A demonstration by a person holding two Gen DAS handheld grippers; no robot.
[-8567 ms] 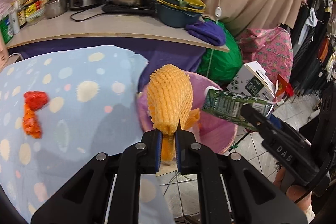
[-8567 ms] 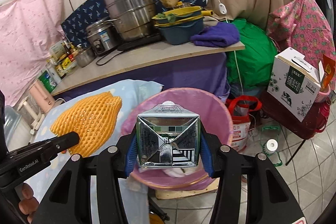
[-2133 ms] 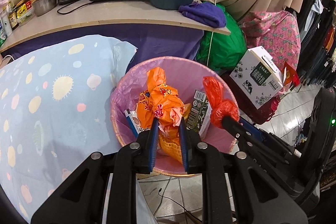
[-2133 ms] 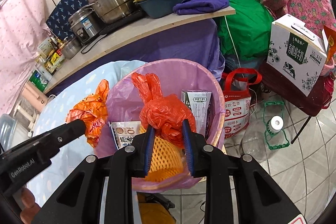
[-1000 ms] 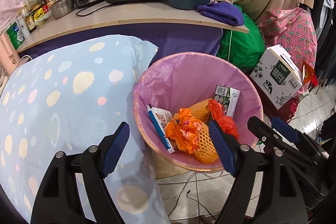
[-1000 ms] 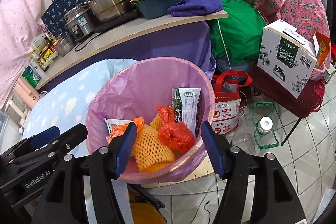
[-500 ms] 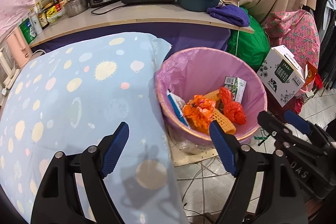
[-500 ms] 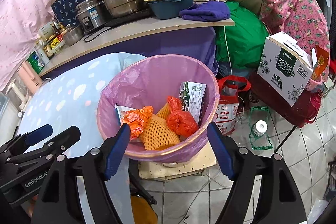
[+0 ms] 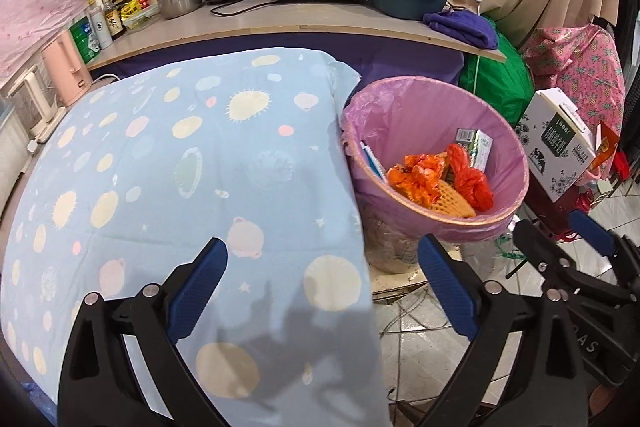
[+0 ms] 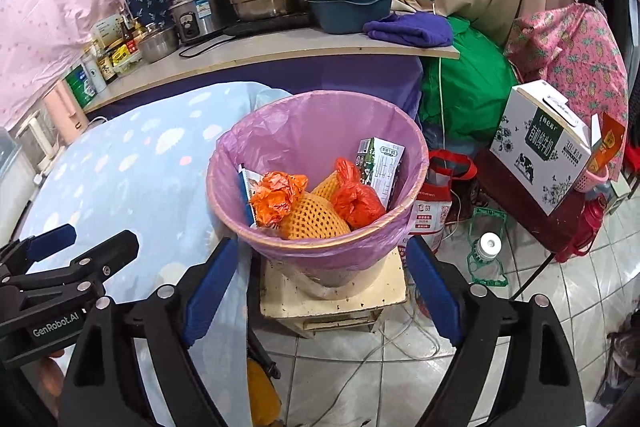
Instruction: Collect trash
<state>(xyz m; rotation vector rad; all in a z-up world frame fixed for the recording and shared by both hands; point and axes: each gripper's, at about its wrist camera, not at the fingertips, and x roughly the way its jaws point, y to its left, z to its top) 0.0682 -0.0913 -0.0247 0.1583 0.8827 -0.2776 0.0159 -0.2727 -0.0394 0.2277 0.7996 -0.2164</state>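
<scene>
The bin with a pink liner (image 9: 516,155) (image 10: 316,123) stands on a low wooden block beside the table. Inside lie an orange crumpled wrapper (image 9: 416,175) (image 10: 278,197), a red plastic bag (image 9: 470,183) (image 10: 354,201), a yellow foam net (image 9: 452,203) (image 10: 316,217) and a green-and-white carton (image 9: 478,153) (image 10: 382,167). My left gripper (image 9: 322,263) hangs over the table's near right corner, jaws opening wide, nothing between them. My right gripper (image 10: 322,259) is in front of the bin, below its rim, jaws also opening and empty.
The table wears a light blue cloth with pale dots (image 9: 168,163) (image 10: 132,183). Behind it a counter (image 9: 280,19) carries pots, a rice cooker and bottles. A white milk box (image 10: 544,147), a green bag (image 10: 468,99) and a bottle in a green holder (image 10: 488,247) crowd the tiled floor at right.
Both grippers have pulled back from the bin and their jaws have spread wider. The bin now sits farther off and higher in each view, with more table cloth and floor showing.
</scene>
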